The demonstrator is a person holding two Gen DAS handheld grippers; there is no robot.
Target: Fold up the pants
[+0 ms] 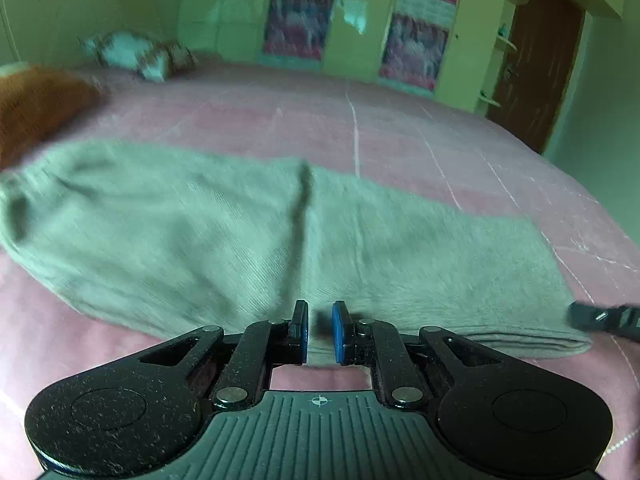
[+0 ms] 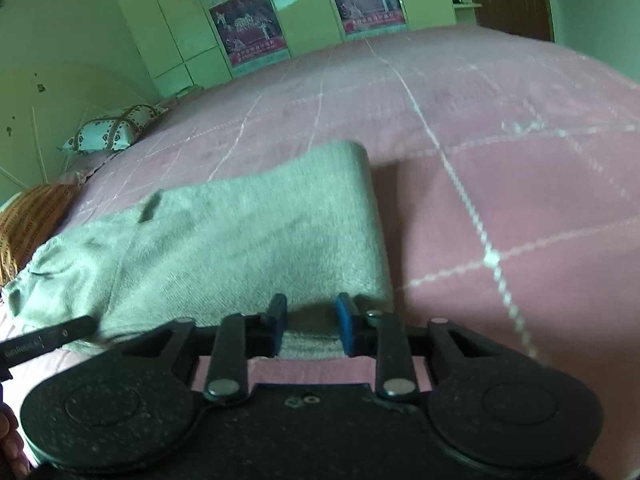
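Already the soft grey knitted pants (image 1: 248, 232) lay lengthwise, leg over leg, on the pink quilted bed (image 1: 400, 128). My left claw (image 1: 319, 332) and right claw (image 2: 311, 328) hung parted at the near edge, seemingly gripping nothing; crosswise folds remained.

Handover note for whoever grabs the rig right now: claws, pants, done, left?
Left claw: open, empty, at the near edge of the pants, about mid-length.
Right claw: open, straddling the near edge at the leg end, not clamped.
Pants: grey, lying lengthwise on the pink bedspread, waist to the left. The stacked near edge suggests the legs are already folded one over the other.
Left to do: probably grip the leg end and fold it across toward the waist, then flatten.
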